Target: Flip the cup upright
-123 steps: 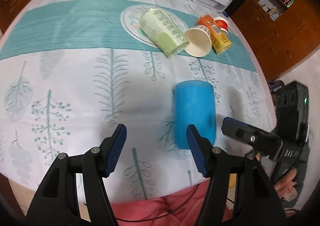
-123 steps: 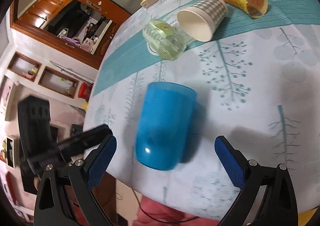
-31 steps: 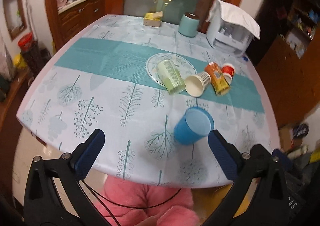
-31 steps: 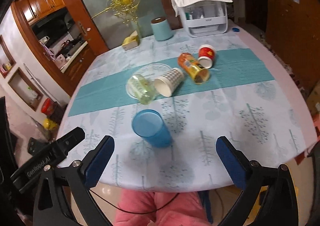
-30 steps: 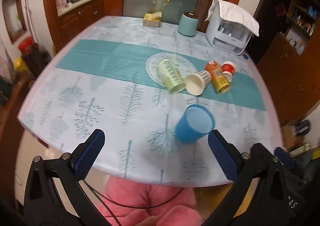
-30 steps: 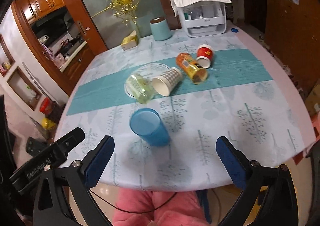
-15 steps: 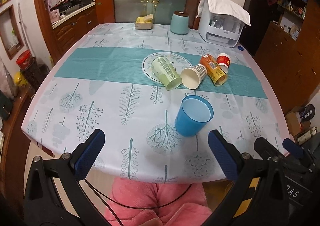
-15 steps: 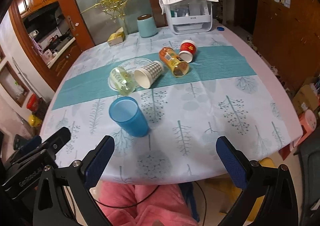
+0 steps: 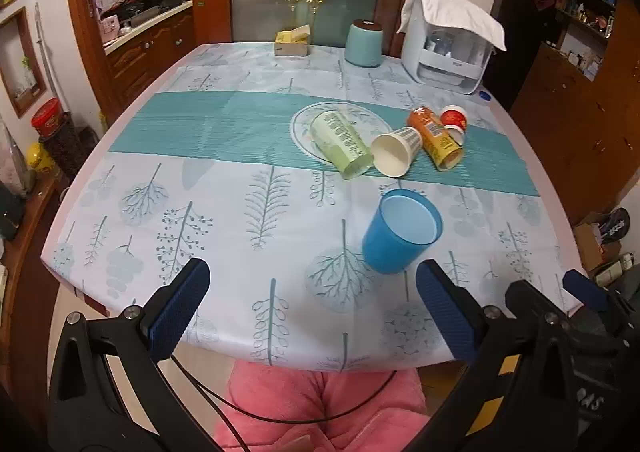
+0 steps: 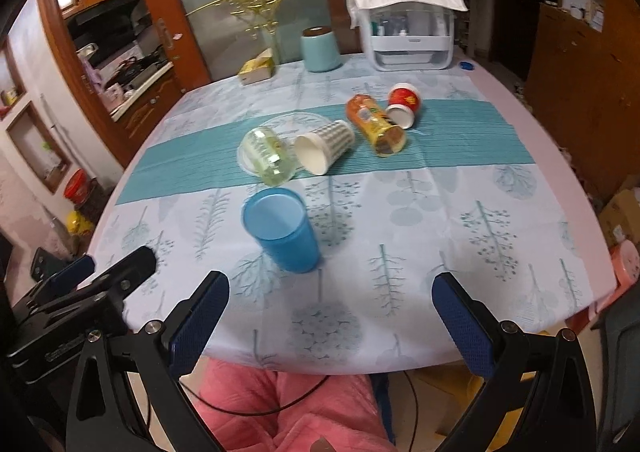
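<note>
Blue cup (image 9: 402, 232) stood upright, mouth up, on the table (image 9: 224, 212) near its front edge. Left hand-held gripper (image 9: 312, 312) and right hand-held gripper (image 10: 328, 322) hung spread wide, empty, off the edge. Flip looked finished; best to withdraw without nudging it.

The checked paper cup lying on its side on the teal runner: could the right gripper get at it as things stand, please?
Probably yes. The right gripper is open, and the checked paper cup lies mouth toward it; the upright blue cup stands left of the straight path, though neighbouring cups crowd both its sides.
</note>
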